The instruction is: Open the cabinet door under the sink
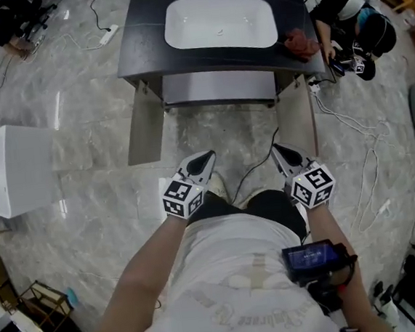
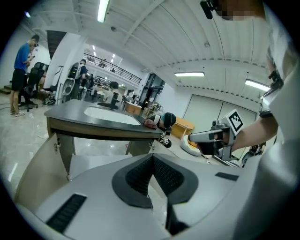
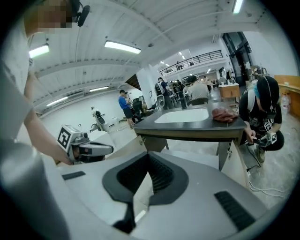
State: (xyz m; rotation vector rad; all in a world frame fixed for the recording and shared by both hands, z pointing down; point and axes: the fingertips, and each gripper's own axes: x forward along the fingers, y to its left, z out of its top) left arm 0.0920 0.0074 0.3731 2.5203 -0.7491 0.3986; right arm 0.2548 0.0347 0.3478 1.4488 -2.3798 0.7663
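Observation:
The sink cabinet has a dark top (image 1: 144,36) and a white basin (image 1: 219,23). Both doors under it stand swung outward: the left door (image 1: 144,127) and the right door (image 1: 299,120). A grey inner panel (image 1: 218,87) shows between them. My left gripper (image 1: 208,156) and right gripper (image 1: 275,149) are held close to my body, well back from the doors, pointing toward the cabinet. In the left gripper view the jaws of the left gripper (image 2: 152,157) meet with nothing between them. The right gripper (image 3: 147,157) is likewise shut and holds nothing.
A red cloth (image 1: 301,43) lies on the countertop's right end. A person (image 1: 358,27) crouches right of the cabinet, with cables (image 1: 358,140) trailing over the marble floor. A white box (image 1: 11,169) stands at the left. Other people stand far back in the hall.

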